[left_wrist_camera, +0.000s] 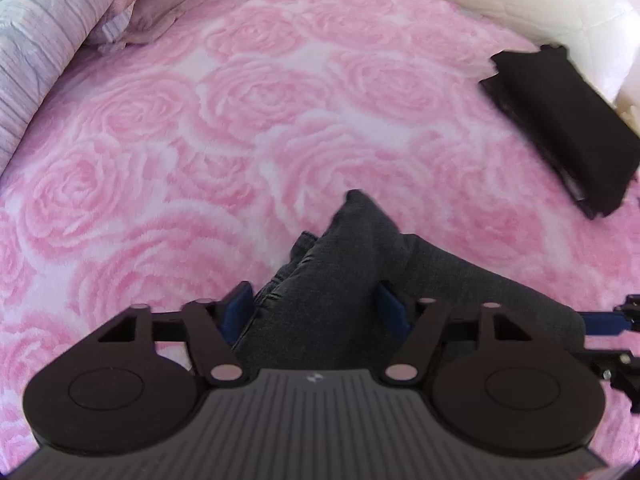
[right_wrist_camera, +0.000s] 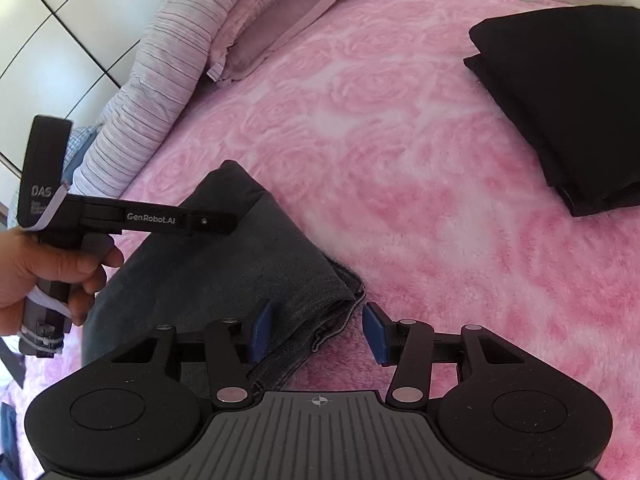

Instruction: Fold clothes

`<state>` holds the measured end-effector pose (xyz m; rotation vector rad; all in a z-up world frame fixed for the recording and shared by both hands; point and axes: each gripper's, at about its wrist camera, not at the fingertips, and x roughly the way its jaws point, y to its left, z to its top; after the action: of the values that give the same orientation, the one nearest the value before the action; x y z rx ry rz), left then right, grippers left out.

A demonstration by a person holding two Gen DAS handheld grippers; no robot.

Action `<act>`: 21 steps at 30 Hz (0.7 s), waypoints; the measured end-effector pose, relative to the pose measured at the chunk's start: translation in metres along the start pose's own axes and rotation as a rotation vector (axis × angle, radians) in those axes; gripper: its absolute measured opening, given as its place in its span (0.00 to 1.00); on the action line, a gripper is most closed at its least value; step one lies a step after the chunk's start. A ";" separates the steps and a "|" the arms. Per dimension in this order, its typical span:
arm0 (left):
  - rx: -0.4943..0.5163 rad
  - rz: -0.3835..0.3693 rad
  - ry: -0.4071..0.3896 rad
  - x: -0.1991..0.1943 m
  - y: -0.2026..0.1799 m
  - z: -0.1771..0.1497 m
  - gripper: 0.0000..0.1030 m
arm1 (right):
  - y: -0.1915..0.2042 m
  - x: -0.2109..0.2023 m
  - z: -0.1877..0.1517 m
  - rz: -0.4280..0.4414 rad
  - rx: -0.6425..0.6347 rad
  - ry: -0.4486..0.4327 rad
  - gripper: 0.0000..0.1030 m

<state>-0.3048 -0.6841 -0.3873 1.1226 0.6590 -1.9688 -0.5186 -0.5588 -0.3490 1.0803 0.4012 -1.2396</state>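
**Left wrist view: dark jeans bunched between your jaws on the pink bed**

Left wrist view shows your left gripper (left_wrist_camera: 316,308) tipped down over a dark grey denim garment (left_wrist_camera: 344,276), a pair of jeans partly folded into a thick roll. The bunched cloth fills the space between the blue pads (left_wrist_camera: 390,312), and both pads appear to touch it, though you cannot tell how firmly they press. The jeans lie on a fluffy pink blanket with a raised rose pattern (left_wrist_camera: 248,120).

From the right wrist view, your right gripper (right_wrist_camera: 318,330) stands at a middling width. Its left blue pad (right_wrist_camera: 260,332) sits against the hemmed end of the jeans (right_wrist_camera: 240,264), while the other pad is clear of the cloth over bare blanket (right_wrist_camera: 400,200), so nothing is clamped. Your left hand (right_wrist_camera: 44,268) grips the handle of the other tool at the frame's left side.

A folded black garment (right_wrist_camera: 568,100) lies well apart from the jeans, near the far right of the bed. A striped pale grey bolster (right_wrist_camera: 160,64) and a mauve pillow (right_wrist_camera: 276,24) rest along the far left edge. No box or basket is in view.
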 end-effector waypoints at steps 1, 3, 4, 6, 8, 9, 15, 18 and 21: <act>0.008 0.000 -0.017 -0.009 0.001 -0.002 0.51 | 0.002 -0.005 0.003 0.001 -0.002 -0.007 0.47; 0.015 0.000 -0.053 -0.028 0.007 -0.012 0.50 | 0.007 -0.018 0.010 0.013 -0.027 -0.051 0.47; 0.008 0.008 -0.054 -0.035 0.013 -0.019 0.50 | 0.008 -0.021 0.014 0.027 -0.035 -0.067 0.47; -0.007 0.025 -0.055 -0.050 0.023 -0.033 0.50 | 0.010 -0.020 0.026 0.056 -0.055 -0.082 0.47; -0.028 0.041 -0.052 -0.062 0.034 -0.047 0.50 | 0.014 -0.012 0.039 0.083 -0.095 -0.086 0.47; -0.047 0.047 -0.039 -0.065 0.039 -0.055 0.49 | 0.019 -0.003 0.047 0.100 -0.131 -0.083 0.47; -0.103 0.039 0.005 -0.061 0.060 -0.094 0.37 | 0.044 0.069 0.082 0.168 -0.309 -0.007 0.47; -0.081 0.028 -0.004 -0.060 0.061 -0.098 0.29 | 0.049 0.098 0.088 0.179 -0.304 0.043 0.41; -0.059 0.051 -0.019 -0.075 0.059 -0.110 0.13 | 0.060 0.105 0.085 0.151 -0.340 0.060 0.21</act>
<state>-0.1793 -0.6104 -0.3784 1.0736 0.6677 -1.9027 -0.4545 -0.6916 -0.3615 0.8411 0.5444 -0.9651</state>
